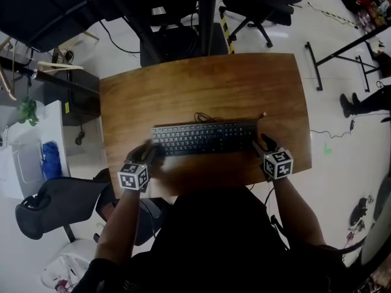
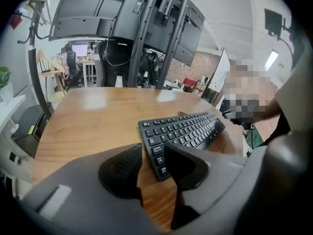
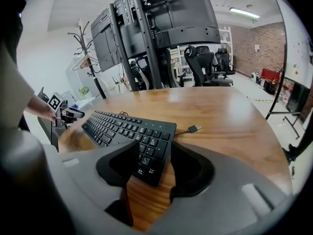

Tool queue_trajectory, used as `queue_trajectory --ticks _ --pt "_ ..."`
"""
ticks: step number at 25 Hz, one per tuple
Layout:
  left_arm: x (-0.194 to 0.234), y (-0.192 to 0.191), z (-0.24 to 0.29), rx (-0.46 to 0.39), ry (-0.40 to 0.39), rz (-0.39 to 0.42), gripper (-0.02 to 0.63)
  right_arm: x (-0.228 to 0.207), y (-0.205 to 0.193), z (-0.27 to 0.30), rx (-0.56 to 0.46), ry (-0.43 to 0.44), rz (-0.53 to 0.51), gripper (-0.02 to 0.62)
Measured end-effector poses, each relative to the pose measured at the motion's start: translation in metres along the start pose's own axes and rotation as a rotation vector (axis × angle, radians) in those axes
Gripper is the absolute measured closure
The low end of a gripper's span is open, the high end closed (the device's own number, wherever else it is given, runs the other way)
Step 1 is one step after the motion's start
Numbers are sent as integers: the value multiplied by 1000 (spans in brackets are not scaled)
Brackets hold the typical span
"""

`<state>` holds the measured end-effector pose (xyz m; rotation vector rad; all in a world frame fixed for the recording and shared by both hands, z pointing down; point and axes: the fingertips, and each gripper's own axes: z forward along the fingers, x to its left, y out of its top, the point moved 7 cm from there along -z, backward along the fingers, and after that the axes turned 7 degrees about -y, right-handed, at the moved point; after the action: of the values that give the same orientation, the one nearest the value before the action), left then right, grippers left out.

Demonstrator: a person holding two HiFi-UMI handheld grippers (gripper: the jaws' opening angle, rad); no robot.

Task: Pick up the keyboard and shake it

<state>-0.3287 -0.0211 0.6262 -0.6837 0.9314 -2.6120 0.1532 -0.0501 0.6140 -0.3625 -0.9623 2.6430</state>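
A black keyboard (image 1: 204, 138) lies flat on the wooden table (image 1: 183, 84), close to its near edge. My left gripper (image 1: 151, 156) is at the keyboard's left end and my right gripper (image 1: 263, 144) at its right end. In the left gripper view the left gripper (image 2: 152, 153) stands open, with the keyboard's (image 2: 183, 129) corner between the jaws and bare wood showing beside one pad. Seen in the right gripper view, the right gripper (image 3: 154, 155) is open too, the keyboard's (image 3: 122, 129) end lying between its jaws. Its loose cable plug (image 3: 192, 129) rests on the wood.
A monitor stand (image 1: 208, 17) with dark screens rises at the table's far edge. Office chairs (image 1: 55, 206) stand at my left and behind the table. A white cabinet (image 1: 24, 157) is at the far left, and a metal frame (image 1: 342, 54) on the floor at the right.
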Motion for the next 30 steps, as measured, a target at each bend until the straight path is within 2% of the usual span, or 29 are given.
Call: queue_trajectory --ticks 3,8,12,16,20,23,25,30 --pt "4 -4 3 54 -15 -16 465 -4 0 4 17 10 17 376" --pt "9 -2 8 74 -32 -24 462 -7 -1 15 56 50 61 359" --pt "10 -4 15 126 -42 -21 459 -3 -2 21 94 83 58 350" --pt "7 0 16 123 -47 -43 459 -5 -3 23 125 93 52 339" --pt "11 -4 18 135 -75 -62 454 -13 -6 24 132 98 104 332" --pt "13 -4 19 151 -119 -109 454 -13 -5 27 142 151 147 325" --pt "15 -3 21 160 -152 -141 454 -9 -5 30 159 194 140 325" --pt "11 4 26 193 -178 -101 454 -5 -6 30 172 216 104 327"
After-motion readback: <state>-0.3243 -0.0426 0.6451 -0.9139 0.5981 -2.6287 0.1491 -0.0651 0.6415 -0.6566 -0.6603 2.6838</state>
